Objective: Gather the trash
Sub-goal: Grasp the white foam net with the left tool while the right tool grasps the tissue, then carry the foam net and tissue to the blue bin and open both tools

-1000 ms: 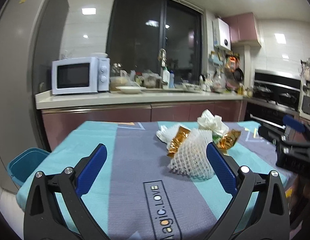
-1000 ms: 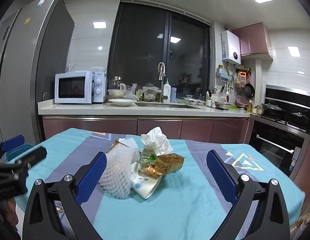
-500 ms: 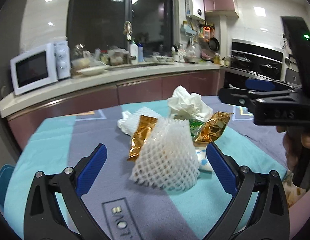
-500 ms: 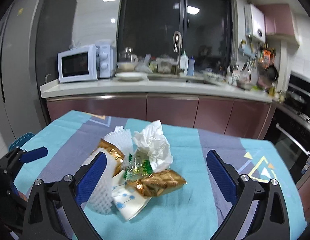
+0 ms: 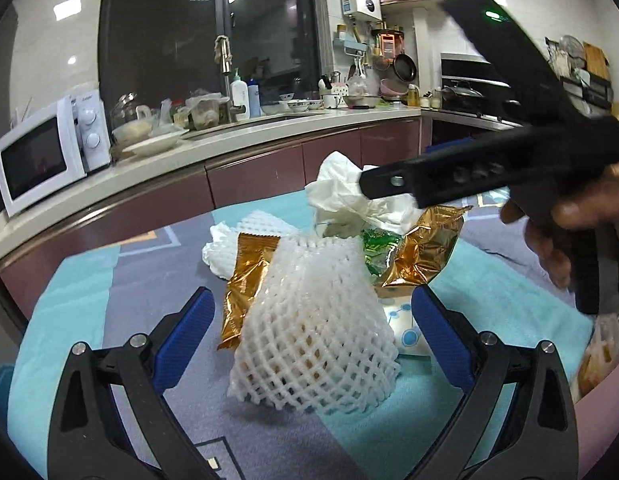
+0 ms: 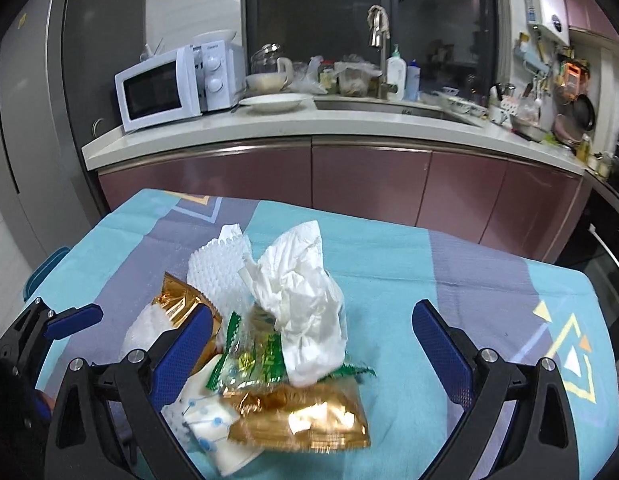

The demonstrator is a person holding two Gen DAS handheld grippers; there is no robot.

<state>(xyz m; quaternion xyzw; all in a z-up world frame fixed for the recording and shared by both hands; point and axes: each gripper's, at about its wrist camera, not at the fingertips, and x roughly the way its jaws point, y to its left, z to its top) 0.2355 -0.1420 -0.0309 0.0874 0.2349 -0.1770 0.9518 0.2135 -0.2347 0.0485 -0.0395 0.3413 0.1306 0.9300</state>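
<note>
Teal-and-grey cloth (image 6: 409,264) covers the bench; beyond both jaws runs a kitchen counter (image 6: 293,128). Foam net (image 5: 309,332) sits between the left jaws; both pairs apart.

A white foam mesh fruit sleeve (image 5: 313,328), crumpled white tissue (image 6: 301,304) and gold foil wrappers (image 6: 309,420) lay heaped together on the tablecloth.

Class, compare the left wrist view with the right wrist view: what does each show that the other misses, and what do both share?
Left wrist only: the big white foam net in front, and a hand holding the right gripper.
Right wrist only: the refrigerator and the blue bin beside the table.
Both: crumpled tissue, gold wrappers, microwave, open jaws.
</note>
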